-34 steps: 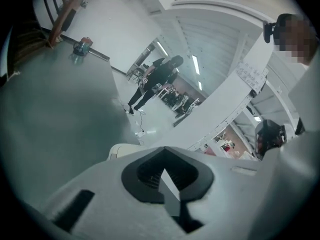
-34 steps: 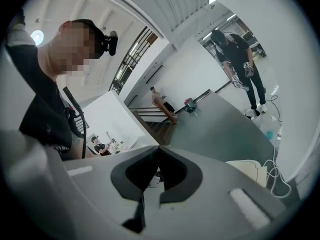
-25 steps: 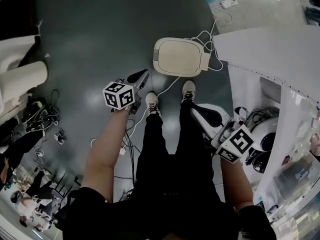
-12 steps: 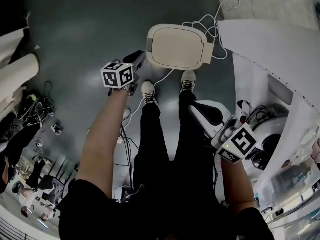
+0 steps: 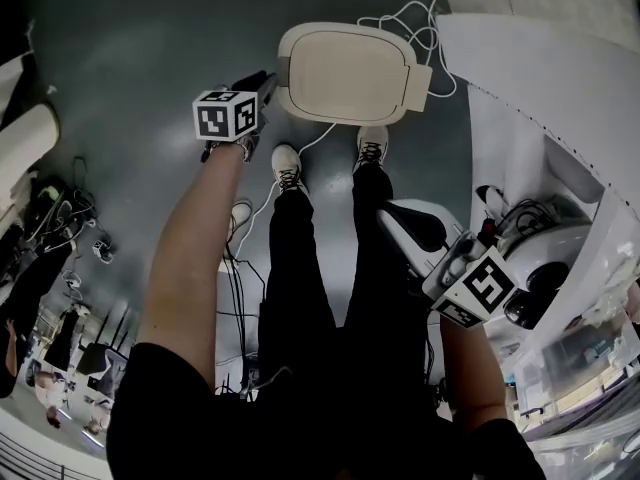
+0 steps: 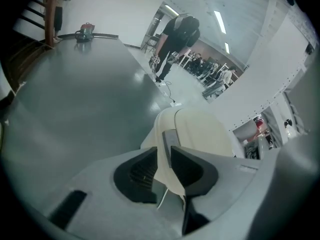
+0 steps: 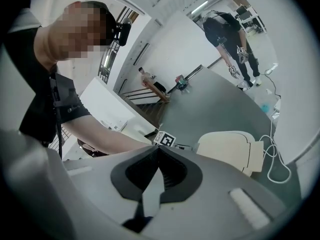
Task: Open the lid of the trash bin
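Observation:
The trash bin (image 5: 345, 73) stands on the grey floor just ahead of the person's shoes, its cream lid lying flat and closed. My left gripper (image 5: 262, 84) reaches the lid's left edge, with its marker cube (image 5: 225, 115) behind. In the left gripper view the jaws of my left gripper (image 6: 164, 151) stand a narrow gap apart, and the bin's (image 6: 200, 129) edge and grey tab show through that gap. My right gripper (image 5: 392, 218) hangs by the person's right leg, away from the bin. In its own view my right gripper (image 7: 157, 151) is shut on nothing, with the bin (image 7: 230, 146) beyond it.
A white cable (image 5: 420, 23) loops behind the bin and another runs between the shoes (image 5: 285, 168). A white-draped table (image 5: 540, 78) borders the right side, with round white equipment (image 5: 545, 258) below it. Cable clutter (image 5: 90, 248) lies at left. Another person (image 6: 175, 39) stands far off.
My left gripper has moved forward from beside the left shoe to the lid's left edge. The bin now sits closer in the head view. The right gripper has stayed by the leg.

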Tool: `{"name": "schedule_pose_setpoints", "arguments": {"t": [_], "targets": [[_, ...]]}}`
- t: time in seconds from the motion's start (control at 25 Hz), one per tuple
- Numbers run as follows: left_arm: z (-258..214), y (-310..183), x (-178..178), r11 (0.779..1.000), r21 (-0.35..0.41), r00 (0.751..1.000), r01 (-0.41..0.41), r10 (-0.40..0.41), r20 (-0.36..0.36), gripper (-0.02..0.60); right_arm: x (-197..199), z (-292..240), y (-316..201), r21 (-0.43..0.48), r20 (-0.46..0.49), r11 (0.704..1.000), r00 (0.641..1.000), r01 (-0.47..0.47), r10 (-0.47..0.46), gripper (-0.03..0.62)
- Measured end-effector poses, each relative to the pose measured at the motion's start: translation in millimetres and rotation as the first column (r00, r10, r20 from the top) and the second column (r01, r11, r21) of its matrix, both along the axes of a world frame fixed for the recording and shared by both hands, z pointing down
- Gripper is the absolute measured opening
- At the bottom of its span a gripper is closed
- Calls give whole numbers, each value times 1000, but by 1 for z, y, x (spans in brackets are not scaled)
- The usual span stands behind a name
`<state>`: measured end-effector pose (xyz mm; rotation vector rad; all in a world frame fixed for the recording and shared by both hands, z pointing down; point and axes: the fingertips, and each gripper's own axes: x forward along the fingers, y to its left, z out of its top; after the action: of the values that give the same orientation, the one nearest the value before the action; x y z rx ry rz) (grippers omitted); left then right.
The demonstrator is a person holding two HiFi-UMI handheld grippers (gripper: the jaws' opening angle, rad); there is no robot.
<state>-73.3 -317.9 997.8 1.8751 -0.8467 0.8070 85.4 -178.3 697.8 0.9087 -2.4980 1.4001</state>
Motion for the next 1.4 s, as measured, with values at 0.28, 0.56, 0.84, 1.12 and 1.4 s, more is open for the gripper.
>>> {"name": "schedule_pose_setpoints", "arguments": {"t": [0.28,0.56,0.84,1.12,1.4], "targets": [[12,-3,1,991,14,990,-136,135,44,63,-11,11,6,-26,10,1000,1000,7,-7,8],[5,-9,12,943,72,945,-325,320,66,92,-22,16,4,-32,10,999,1000,7,-6,8],[11,-4,19,934,48,935,-354,352,48,44,-26,22,8,-30,23,999,1000,11,-10,8],[12,-5,18,933,64,936,-353,352,33,44,-52,18,21,-35,75,998,996,52,-49,8],[12,-4,18,940,64,942,-335,334,23,43,-55,19,17,-25,61,998,997,56,-55,8]]}}
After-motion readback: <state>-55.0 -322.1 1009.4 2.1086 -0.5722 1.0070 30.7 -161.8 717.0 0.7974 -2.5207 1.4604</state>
